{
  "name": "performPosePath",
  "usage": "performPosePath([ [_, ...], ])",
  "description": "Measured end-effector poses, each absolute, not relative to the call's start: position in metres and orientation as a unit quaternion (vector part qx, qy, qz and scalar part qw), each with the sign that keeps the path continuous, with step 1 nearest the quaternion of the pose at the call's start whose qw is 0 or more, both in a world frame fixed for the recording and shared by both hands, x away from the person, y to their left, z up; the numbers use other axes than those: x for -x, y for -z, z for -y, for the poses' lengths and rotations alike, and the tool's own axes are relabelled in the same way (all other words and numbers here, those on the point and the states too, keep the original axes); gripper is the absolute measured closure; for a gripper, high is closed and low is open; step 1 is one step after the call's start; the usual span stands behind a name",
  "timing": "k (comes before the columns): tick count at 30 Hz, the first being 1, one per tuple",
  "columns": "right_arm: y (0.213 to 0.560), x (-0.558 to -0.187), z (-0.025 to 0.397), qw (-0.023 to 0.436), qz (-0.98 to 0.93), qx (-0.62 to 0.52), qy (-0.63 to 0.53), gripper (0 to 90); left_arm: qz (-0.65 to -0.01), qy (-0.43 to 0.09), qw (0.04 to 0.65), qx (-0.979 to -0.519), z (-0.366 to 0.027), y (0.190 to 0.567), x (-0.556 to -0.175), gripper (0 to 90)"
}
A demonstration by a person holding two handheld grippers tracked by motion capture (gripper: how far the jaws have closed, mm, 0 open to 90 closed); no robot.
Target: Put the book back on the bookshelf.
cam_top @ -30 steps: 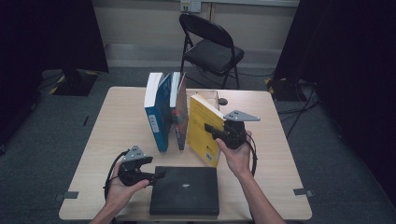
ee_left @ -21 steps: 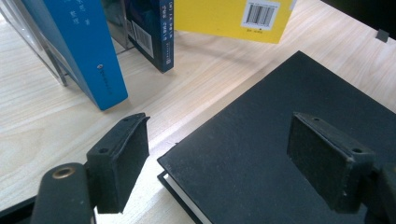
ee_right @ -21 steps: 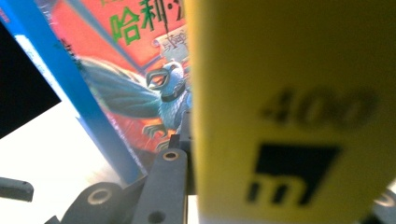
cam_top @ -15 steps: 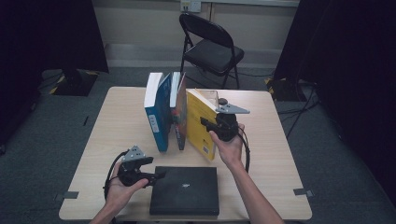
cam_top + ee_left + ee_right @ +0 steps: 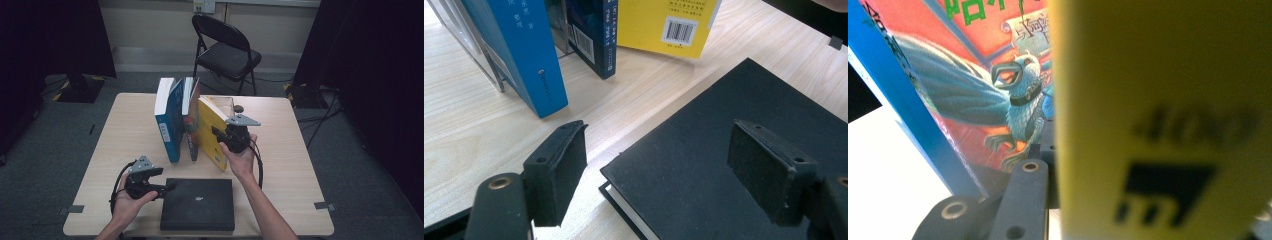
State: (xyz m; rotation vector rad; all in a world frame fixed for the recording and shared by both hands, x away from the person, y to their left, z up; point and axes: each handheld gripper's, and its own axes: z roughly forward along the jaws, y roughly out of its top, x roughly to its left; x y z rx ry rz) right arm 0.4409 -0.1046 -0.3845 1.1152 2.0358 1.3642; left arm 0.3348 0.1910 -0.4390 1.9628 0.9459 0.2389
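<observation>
On the wooden table (image 5: 125, 125), three books stand in a row between what looks like a pair of clear bookends (image 5: 464, 45): a blue book (image 5: 167, 125) at the left, a dark-spined book (image 5: 191, 120) with a bird on its cover in the middle, and a yellow book (image 5: 212, 132) at the right, tilted and leaning leftward. Right gripper (image 5: 222, 137) is closed on the yellow book's near edge; the right gripper view shows one jaw beside the yellow spine, which runs between the jaws. Left gripper (image 5: 167, 187) stands open, jaws well apart, at the near-left corner of a black book (image 5: 200, 202) lying flat at the table's near edge; neither pad touches it. A black folding chair (image 5: 225, 52) stands beyond the table.
</observation>
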Motion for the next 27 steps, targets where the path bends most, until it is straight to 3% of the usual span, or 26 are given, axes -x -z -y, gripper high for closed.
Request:
performPosePath([
  [15, 0.380, -0.429, 0.115, 0.194, -0.754, -0.395, -0.488, 70.9, -0.378, -0.091, 0.455, -0.801, -0.189, 0.439, -0.333, 24.2],
  [27, 0.352, -0.427, 0.122, 0.171, -0.770, -0.384, -0.480, 67.6, -0.373, -0.089, 0.453, -0.805, -0.188, 0.440, -0.334, 24.2],
])
